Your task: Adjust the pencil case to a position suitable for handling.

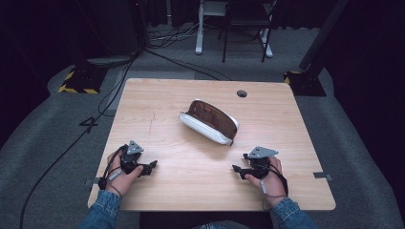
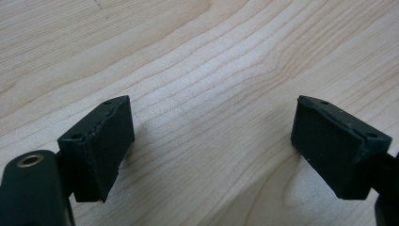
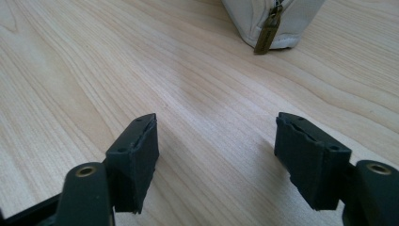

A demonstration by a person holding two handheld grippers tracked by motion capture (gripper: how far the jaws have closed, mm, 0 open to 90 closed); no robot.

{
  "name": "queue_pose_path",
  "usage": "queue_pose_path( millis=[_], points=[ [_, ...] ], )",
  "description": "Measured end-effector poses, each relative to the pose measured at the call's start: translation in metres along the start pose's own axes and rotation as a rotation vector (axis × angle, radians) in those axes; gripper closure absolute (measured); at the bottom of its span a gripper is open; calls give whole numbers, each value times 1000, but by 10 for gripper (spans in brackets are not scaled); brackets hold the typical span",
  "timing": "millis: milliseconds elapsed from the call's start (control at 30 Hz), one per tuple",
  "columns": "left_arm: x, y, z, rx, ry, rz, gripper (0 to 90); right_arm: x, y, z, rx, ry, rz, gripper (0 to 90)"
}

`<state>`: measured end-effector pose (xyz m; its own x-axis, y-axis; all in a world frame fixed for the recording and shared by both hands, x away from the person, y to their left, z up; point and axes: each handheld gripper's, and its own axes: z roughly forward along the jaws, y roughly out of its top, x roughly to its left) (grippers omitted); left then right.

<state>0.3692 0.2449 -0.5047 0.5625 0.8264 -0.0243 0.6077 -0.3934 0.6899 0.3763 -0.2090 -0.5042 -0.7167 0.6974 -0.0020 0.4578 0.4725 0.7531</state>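
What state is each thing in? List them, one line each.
pouch: unzipped, mouth gaping, lying on the table, touched by neither gripper.
zipper pull: hanging down at the pouch's end.
left gripper: open, nothing between its fingers.
right gripper: open, nothing between its fingers, aimed toward the pouch.
table: bare wood around the pouch.

We get soft, even overhead light on the bench (image 1: 191, 181), while the floor (image 1: 43, 143) around falls off dark. The high view's a bit grainy. Close-ups are sharp on the wood grain, with faint shadows under the jaws and a mild sheen.
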Motion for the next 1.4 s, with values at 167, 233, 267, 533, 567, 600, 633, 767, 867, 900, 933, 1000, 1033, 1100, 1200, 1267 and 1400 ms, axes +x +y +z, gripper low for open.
queue_pose_path(
  millis=[167, 233, 267, 533, 567, 600, 633, 767, 867, 900, 933, 1000, 1033, 1100, 1200, 1267, 1400],
  points=[
    [0, 0, 0, 0, 1, 0, 140, 1, 3, -1, 11, 24, -12, 425],
    [0, 0, 0, -2, 2, 1, 141, 1, 6, -2, 13, 44, -8, 423],
    [0, 0, 0, -3, 4, 3, 141, 1, 7, -2, 10, 45, -8, 422],
    [0, 0, 0, -1, 2, -2, 141, -5, 19, -13, 24, 54, 26, 415],
    [0, 0, 0, -1, 1, -2, 141, -8, 22, -16, 25, 58, 44, 415],
    [0, 0, 0, 0, 2, -1, 141, -9, 24, -17, 22, 59, 51, 416],
    [0, 0, 0, 0, 2, -2, 141, -12, 28, -21, 13, 66, 67, 420],
    [0, 0, 0, 0, 3, 0, 140, -20, 41, -28, -10, 66, 89, 421],
    [0, 0, 0, -1, 3, 1, 141, -25, 51, -31, -24, 67, 97, 421],
    [0, 0, 0, 0, 3, 1, 140, -26, 55, -32, -28, 68, 100, 420],
    [0, 0, 0, 0, 3, 1, 140, -28, 58, -32, -31, 68, 100, 420],
    [0, 0, 0, -1, 3, 1, 141, -31, 66, -33, -38, 60, 95, 418],
    [0, 0, 0, 0, 4, 1, 141, -32, 68, -33, -40, 60, 98, 418],
    [0, 0, 0, 0, 4, 1, 141, -34, 71, -32, -43, 61, 100, 417],
    [0, 0, 0, 0, 3, -2, 141, -40, 79, -31, -51, 62, 119, 402],
    [0, 0, 0, 0, 3, -1, 141, -45, 84, -29, -62, 64, 123, 393],
    [0, 0, 0, 0, 3, -2, 141, -53, 95, -25, -61, 55, 129, 390]
  ],
)
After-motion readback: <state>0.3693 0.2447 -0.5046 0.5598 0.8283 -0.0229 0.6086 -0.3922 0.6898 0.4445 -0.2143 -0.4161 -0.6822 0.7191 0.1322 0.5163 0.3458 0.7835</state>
